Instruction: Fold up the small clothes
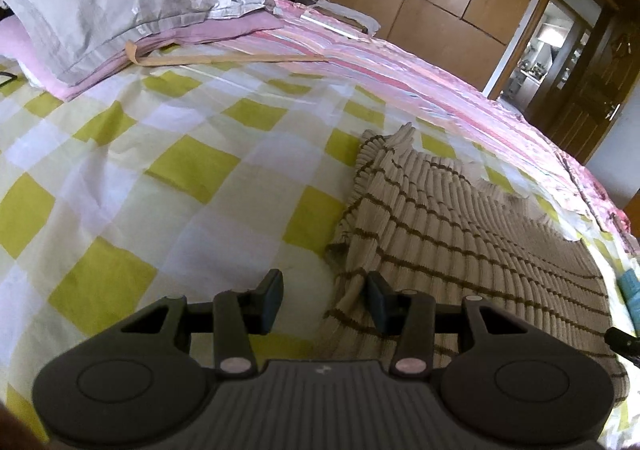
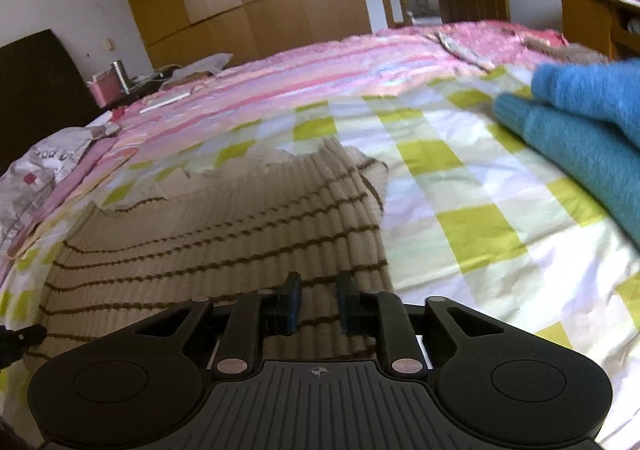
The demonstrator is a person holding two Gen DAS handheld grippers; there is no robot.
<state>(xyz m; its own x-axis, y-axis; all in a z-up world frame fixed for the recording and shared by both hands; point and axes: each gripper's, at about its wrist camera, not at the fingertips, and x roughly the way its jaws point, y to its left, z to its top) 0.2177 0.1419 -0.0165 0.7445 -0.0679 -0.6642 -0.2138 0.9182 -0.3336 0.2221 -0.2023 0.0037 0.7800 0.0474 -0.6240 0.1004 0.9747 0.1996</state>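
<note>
Black plastic, left hand-held gripper (image 1: 323,300): jaws are standing spread, straddling the near left edge of the beige striped knit top (image 1: 460,234), nothing pinched yet. Right hand-held gripper (image 2: 318,300): jaws are sitting partly apart over the near right edge of the same top, gripping nothing that I can make out. Top is lying flat on the checked bed sheet (image 1: 160,178).

Judgement: grasp step of the first fold is beginning; next move is calling for both jaws closing on the hem corners, then lifting together.

Right view alone is showing a blue knit garment (image 2: 580,130) waiting aside; left view alone is showing the grey pillow (image 1: 120,6) clearly.
</note>
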